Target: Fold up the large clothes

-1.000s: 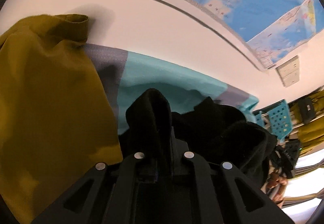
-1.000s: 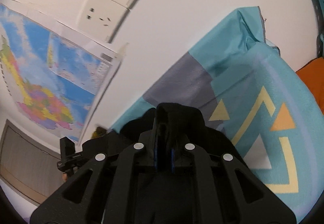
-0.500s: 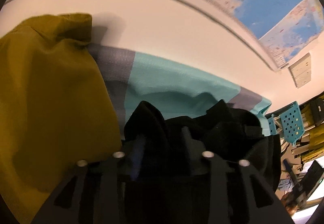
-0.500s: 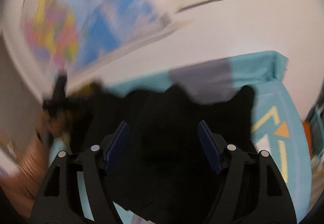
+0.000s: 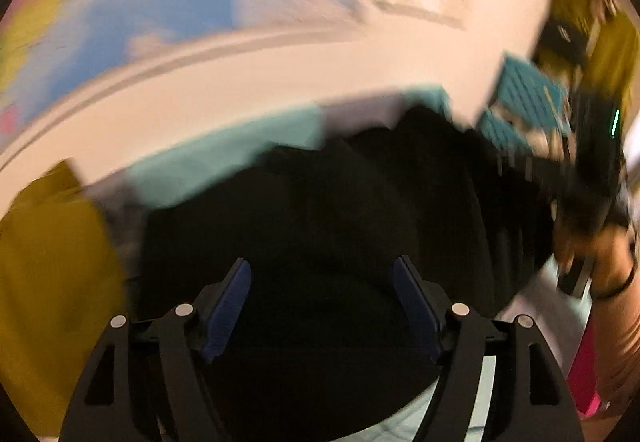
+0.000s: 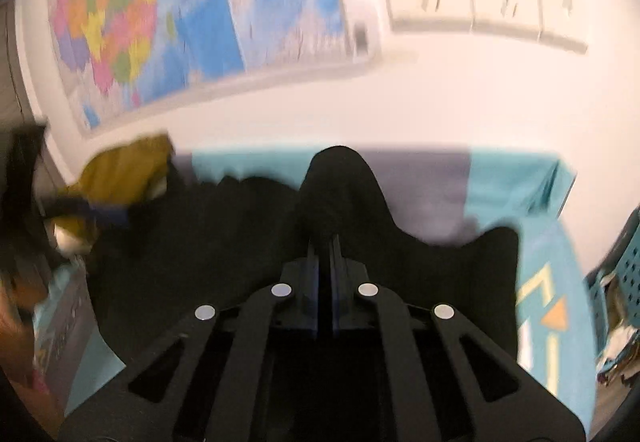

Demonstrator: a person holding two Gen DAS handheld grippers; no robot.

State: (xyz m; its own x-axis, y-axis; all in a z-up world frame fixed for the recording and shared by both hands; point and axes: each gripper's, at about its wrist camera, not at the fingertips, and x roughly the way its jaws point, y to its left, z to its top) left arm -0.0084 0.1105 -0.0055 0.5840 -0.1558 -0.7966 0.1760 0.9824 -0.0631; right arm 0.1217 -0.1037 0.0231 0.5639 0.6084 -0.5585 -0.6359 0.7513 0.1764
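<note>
Since the earlier frame, the left gripper (image 5: pixel 322 306) has let go and its jaws are opening above the black garment (image 5: pixel 320 226), which lies on the teal mat (image 6: pixel 516 182). Right gripper (image 6: pixel 324 242) is clenched on a black fold. Map (image 6: pixel 160 14) writing is too blurred to read.

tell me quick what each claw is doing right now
Left claw: jaws opening, pads apart and pressing on nothing, with the black garment lying beyond them.
Right claw: shut on a raised fold of the black garment.
</note>
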